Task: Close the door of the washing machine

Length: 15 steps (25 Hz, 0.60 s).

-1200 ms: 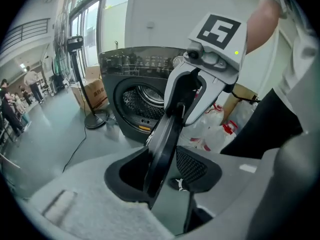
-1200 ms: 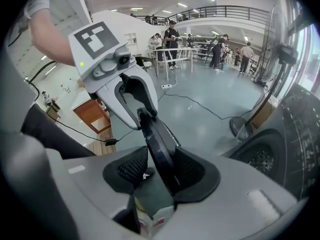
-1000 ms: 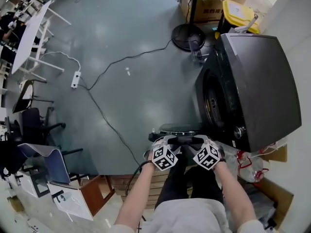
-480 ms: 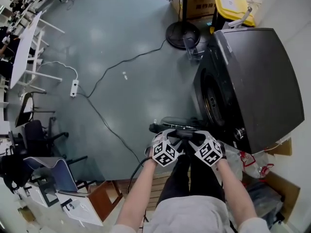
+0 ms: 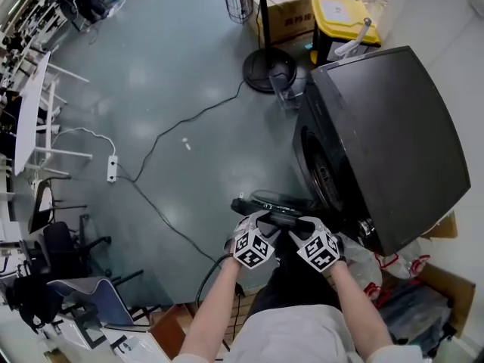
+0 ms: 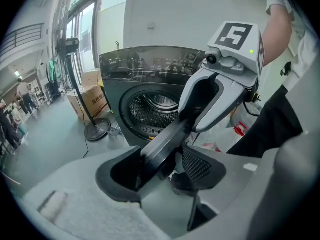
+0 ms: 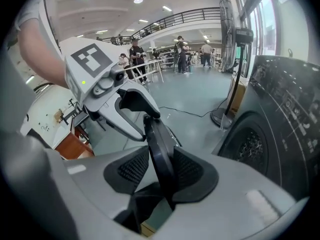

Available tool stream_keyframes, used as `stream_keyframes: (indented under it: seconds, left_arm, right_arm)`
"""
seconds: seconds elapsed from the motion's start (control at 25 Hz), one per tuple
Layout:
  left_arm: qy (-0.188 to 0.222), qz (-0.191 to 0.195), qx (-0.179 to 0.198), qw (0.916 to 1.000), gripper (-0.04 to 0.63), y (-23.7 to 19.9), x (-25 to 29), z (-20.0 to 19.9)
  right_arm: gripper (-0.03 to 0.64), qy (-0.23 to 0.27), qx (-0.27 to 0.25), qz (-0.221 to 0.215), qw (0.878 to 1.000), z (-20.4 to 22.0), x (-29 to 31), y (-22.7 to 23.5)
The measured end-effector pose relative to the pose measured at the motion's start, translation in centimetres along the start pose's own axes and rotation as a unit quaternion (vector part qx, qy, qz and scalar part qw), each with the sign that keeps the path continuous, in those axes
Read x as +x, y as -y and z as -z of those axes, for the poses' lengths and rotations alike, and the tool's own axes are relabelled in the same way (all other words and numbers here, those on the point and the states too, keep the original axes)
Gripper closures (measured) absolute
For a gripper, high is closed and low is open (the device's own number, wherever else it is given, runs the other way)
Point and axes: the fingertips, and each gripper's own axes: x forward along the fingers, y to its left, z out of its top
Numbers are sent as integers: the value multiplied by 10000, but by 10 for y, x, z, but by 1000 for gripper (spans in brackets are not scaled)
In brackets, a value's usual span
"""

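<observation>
Standing beside a dark grey front-loading washing machine (image 5: 393, 127), a person is holding tongs in each hand, both at the rim of the machine's round black door (image 5: 276, 200). The door is hanging wide open, swung out from the machine's front and showing edge-on directly ahead of both tongs. The machine itself is lying ahead of them and to their right.

The left tongs (image 6: 162, 166) are standing wide apart and have just been opening. The door's rim is running up between them, lying against the left-hand pad, while the meshed right-hand pad (image 6: 200, 165) is standing clear of it, so nothing is being gripped.

The right tongs (image 7: 161, 170) have just been closing. Their two meshed pads are pressing on the thin rim of the door from either side, gripping it.

The two tongs are sitting just beside each other on the rim. Beyond the right tongs, the perforated steel drum (image 7: 247, 146) is showing through the machine's round opening.

Farther ahead of the tongs, a black pedestal fan base (image 5: 268, 68), a yellow-lidded bin (image 5: 344, 13) and a brown cardboard box (image 5: 286, 17) are standing on the grey-blue floor (image 5: 174, 74). A white power strip (image 5: 112, 168) is lying well off to the left of the left tongs.
</observation>
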Motion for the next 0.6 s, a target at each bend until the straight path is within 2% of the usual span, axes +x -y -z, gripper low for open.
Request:
stream_keyframes:
  seconds: [0.28, 0.6]
  left_arm:
    - [-90, 351, 391, 9986, 334, -20, 16, -18]
    - [37, 562, 802, 9952, 330, -37, 32, -42]
  right_arm:
    - [465, 4, 414, 347, 9985, -6, 3, 23]
    - [465, -63, 794, 659, 9946, -13, 0, 49]
